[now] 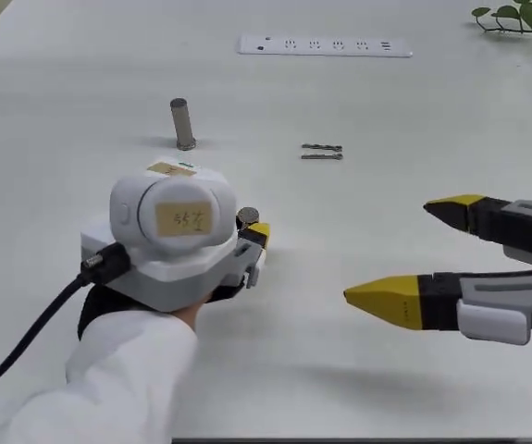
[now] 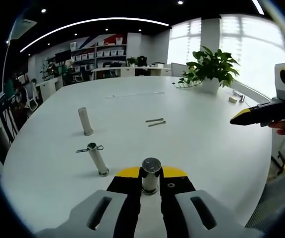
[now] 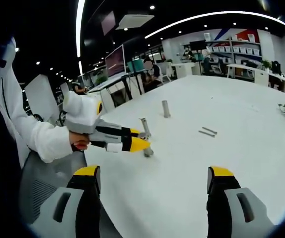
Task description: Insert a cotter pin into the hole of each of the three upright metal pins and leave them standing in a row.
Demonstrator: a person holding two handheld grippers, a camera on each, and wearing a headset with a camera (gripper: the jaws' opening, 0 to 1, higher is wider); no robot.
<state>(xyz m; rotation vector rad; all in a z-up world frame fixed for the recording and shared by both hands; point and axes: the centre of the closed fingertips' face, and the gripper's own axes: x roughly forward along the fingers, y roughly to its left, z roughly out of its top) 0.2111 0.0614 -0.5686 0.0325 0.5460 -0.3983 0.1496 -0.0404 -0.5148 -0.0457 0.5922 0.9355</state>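
My left gripper (image 2: 151,184) is shut on an upright metal pin (image 2: 151,171) that stands on the white table; in the head view the pin's round top (image 1: 247,216) shows at the left gripper (image 1: 253,239). Left of it stands a second pin (image 2: 97,159) with a cotter pin (image 2: 88,148) through its top. A third, bare pin (image 1: 182,124) stands farther back. Two loose cotter pins (image 1: 322,152) lie side by side to the right. My right gripper (image 1: 390,250) hovers open at the right, with nothing between its jaws.
A white power strip (image 1: 326,45) lies at the far edge of the table (image 1: 414,120). Green plant leaves (image 1: 515,16) reach in at the far right corner. A black cable (image 1: 25,347) trails from the left gripper toward the near left.
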